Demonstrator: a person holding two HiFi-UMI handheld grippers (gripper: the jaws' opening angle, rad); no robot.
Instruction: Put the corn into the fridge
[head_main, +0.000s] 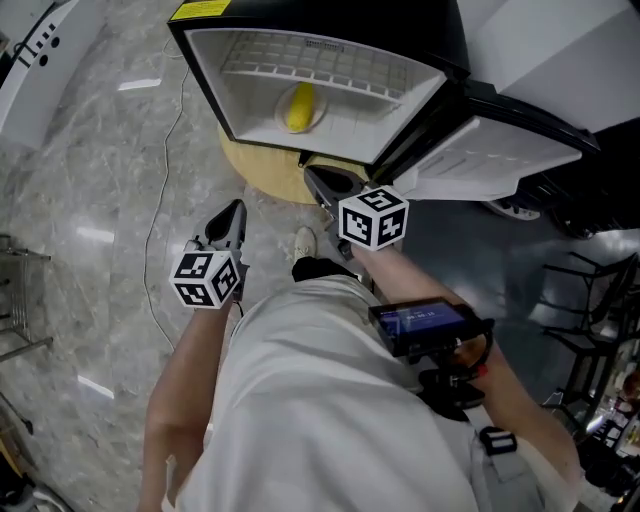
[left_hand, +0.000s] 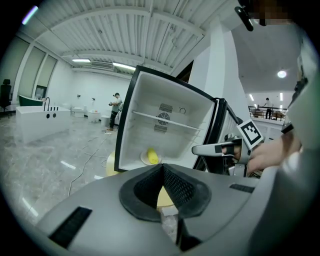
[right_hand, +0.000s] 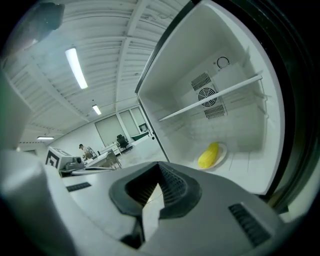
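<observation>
Already the corn (head_main: 299, 107) lies on a small plate (head_main: 322, 113) inside the open fridge (head_main: 400, 80).
Both the left gripper (head_main: 232, 212) and the right gripper (head_main: 318, 182) are held in front of it, apart from the corn; the jaws of each are closed together and hold nothing.

No legible text, labels or signs.

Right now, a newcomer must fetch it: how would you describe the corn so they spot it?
Find the open, white-lined fridge. Under its one shelf a pale plate rests on the compartment floor. The corn lies on it, the only yellow thing inside.
</observation>
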